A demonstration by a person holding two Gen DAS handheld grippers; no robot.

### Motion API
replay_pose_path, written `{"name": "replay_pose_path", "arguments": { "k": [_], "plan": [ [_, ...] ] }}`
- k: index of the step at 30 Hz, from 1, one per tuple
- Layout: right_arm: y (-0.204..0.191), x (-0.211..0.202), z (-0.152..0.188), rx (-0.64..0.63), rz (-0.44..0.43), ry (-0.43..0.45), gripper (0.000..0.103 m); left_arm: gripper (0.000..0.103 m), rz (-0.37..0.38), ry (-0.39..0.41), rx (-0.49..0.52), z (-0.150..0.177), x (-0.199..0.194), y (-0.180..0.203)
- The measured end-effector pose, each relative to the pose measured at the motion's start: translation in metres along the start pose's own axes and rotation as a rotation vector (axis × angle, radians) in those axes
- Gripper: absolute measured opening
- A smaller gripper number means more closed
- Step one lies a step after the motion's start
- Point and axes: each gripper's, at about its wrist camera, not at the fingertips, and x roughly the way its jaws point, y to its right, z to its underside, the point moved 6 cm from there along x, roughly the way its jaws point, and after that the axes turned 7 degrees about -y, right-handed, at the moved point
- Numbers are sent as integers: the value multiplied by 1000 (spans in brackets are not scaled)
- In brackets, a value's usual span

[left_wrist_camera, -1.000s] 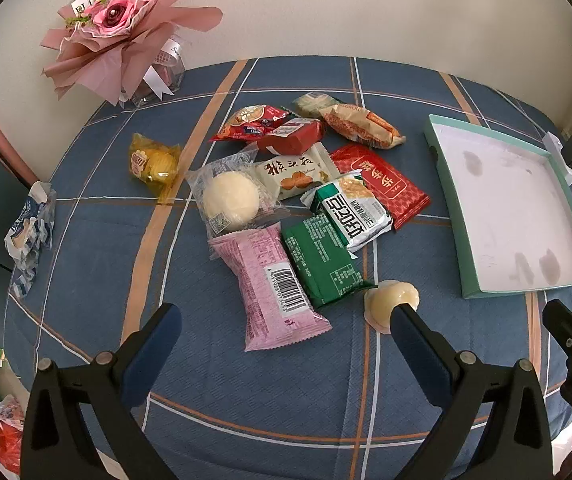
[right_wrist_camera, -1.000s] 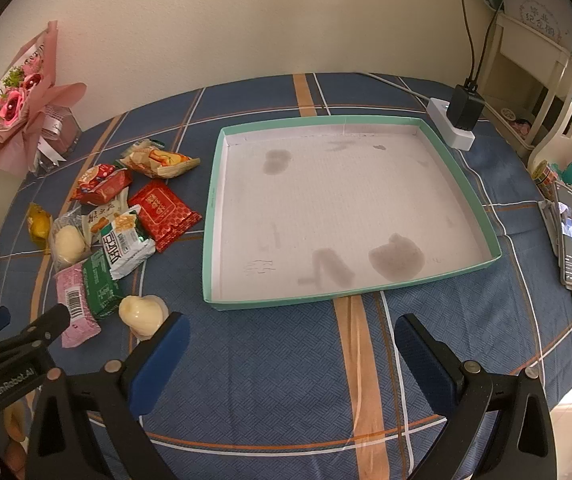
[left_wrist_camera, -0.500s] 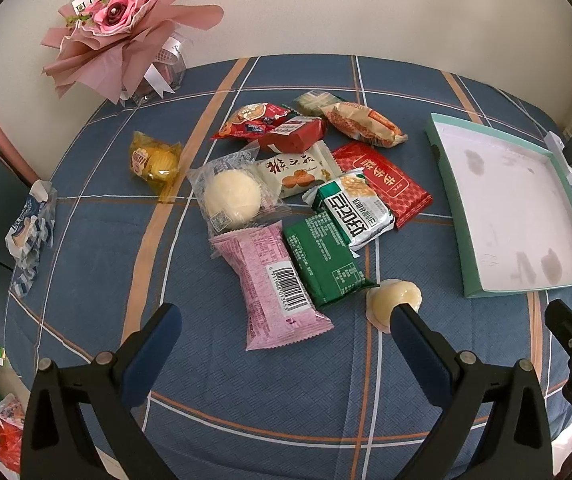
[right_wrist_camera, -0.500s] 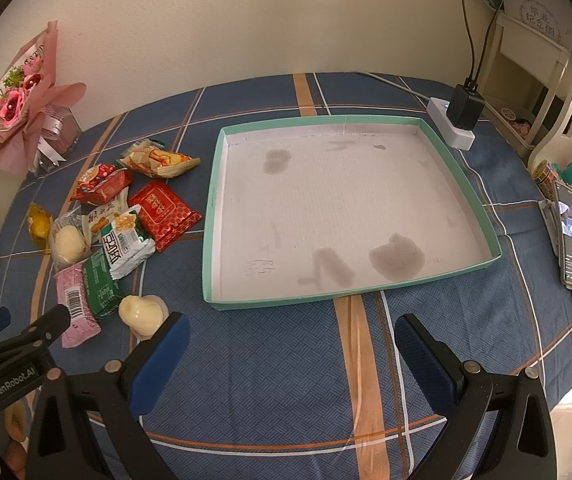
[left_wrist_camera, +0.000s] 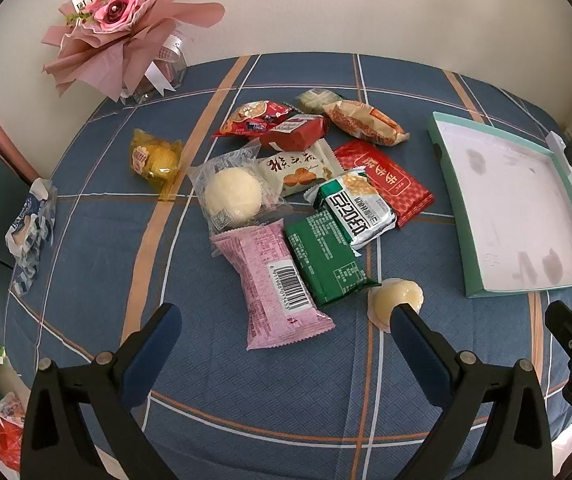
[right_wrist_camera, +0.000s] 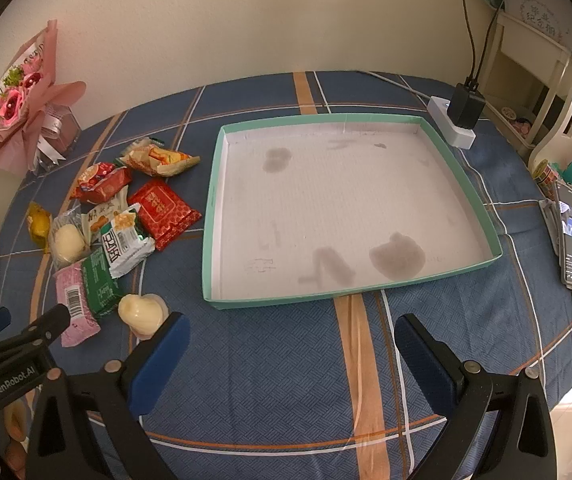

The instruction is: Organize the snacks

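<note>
Snacks (left_wrist_camera: 305, 208) lie heaped on the tabletop (left_wrist_camera: 246, 380) left of the bare teal tray (right_wrist_camera: 461, 184) — sorting has not begun. Left tongs (left_wrist_camera: 286, 332) and right tongs (right_wrist_camera: 291, 340) both hover wide and empty; next likely means lowering the left pair over the pink packet (left_wrist_camera: 274, 284), nearest them.

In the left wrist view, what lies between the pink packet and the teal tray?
Left wrist view: going from the pink packet toward the teal tray, the dark green packet lies alongside it, then the pale jelly cup, then bare blue tablecloth.
</note>
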Motion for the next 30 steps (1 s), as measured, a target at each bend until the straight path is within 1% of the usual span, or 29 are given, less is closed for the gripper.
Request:
{"name": "replay_pose_path", "arguments": {
  "k": [10,14,18,22,24,26,30],
  "plan": [
    [-5,4,2,-10,-5,-6,103,103,1,-15,-17,-1,2,-2],
    [-23,13,0,-64,-30,-35,103,103,1,-53,-108,-4,10,-20],
    [-52,27,0,-108,-109,-94,103,103,32,-119,-196,-4,26,-35],
    [-88,47,6,-199,-153,-166,91,103,65,-180,-231,-2,42,-38],
    [-100,56,9,-220,-172,-200,87,102,91,-210,-241,0,49,-37],
    [-110,65,11,-232,-184,-229,79,101,95,-226,-242,0,51,-38],
    [-128,72,15,-281,-200,-241,71,99,104,-255,-254,-6,60,-40]
  ]
}}
